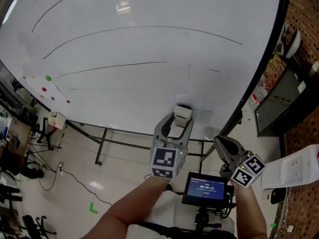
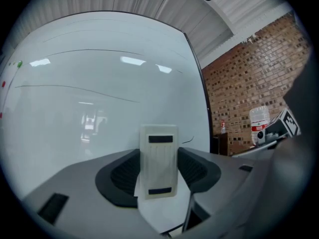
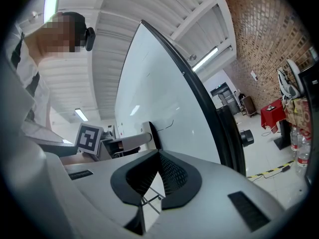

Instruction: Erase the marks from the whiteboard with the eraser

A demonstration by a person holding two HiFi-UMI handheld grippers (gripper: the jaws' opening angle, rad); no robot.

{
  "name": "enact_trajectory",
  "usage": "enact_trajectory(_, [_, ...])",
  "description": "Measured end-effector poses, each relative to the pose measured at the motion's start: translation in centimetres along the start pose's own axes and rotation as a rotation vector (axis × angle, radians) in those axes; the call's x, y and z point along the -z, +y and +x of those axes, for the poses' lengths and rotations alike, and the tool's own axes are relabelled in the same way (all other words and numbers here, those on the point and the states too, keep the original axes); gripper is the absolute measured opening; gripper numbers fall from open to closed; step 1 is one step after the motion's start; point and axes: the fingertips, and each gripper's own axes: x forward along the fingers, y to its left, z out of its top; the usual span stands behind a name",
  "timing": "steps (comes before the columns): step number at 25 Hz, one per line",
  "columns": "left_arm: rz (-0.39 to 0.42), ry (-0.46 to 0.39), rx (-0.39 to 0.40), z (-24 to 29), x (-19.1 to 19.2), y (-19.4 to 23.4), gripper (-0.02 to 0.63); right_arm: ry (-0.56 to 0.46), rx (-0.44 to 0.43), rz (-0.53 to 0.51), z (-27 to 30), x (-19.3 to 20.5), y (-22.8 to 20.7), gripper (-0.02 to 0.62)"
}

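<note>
Two tongs show in the head view, both held low in front of a big whiteboard (image 1: 149, 14) that fills the upper part of that view. The left tongs (image 1: 180, 122) are clamped on a pale eraser (image 1: 182, 112); the left gripper view shows it upright between the two dark pads, one pad on each side of it. From the right gripper view the eraser's dark face lies flat against the board, close to the bottom edge and toward the board's right side.

Several thin black lines (image 1: 149, 28) run across the board in long shallow arcs, one above another, and all sit above the eraser. A short dash (image 1: 213, 70) lies off to the right, and a small curl of ink (image 1: 202, 109) sits just beside the eraser on its right.

The right tongs (image 3: 157, 157) are closed with nothing between them, their pads meeting tip to tip. They hang lower and to the right of the left pair, apart from the board.

A few coloured magnets, one of them green (image 1: 48, 77), dot the board's left edge. Below the hands a small screen (image 1: 205, 189) shows a timer. A brick wall (image 1: 304, 14) stands to the right of the board, with a water bottle (image 1: 257, 94) near the board's dark rim
</note>
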Motion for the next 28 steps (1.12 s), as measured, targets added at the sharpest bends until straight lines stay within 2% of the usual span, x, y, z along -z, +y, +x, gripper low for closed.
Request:
enact_trajectory(4, [0.046, 0.012, 0.076, 0.8, 0.0, -2.4, 0.256, -0.013, 0.015, -0.004, -0.8, -0.6, -0.3, 0.019])
enact_trajectory(8, [0.024, 0.000, 0.066, 0.4, 0.0, -1.7, 0.256, -0.024, 0.022, -0.016, -1.2, -1.3, -0.4, 0.020])
enact_trajectory(12, [-0.033, -0.013, -0.045, -1.3, 0.0, 2.6, 0.256, -0.031, 0.024, -0.022, -1.2, -1.7, -0.2, 0.020])
enact_trajectory(15, [-0.044, 0.002, -0.152, -2.9, 0.5, 6.5, 0.255, -0.027, 0.016, -0.021, -1.0, -1.5, 0.0, 0.020])
enact_trajectory(17, [-0.040, 0.003, -0.183, -3.3, 0.4, 7.7, 0.255, -0.024, 0.010, -0.017, -0.8, -1.3, 0.2, 0.018])
enact_trajectory(22, [0.001, -0.034, -0.148, -2.3, -0.6, 5.6, 0.253, -0.020, 0.003, -0.012, -0.7, -0.9, 0.3, 0.018])
enact_trajectory(28, [0.015, -0.024, -0.100, -1.2, -0.8, 2.4, 0.252, -0.022, 0.035, -0.004, -2.4, -1.1, -0.9, 0.020])
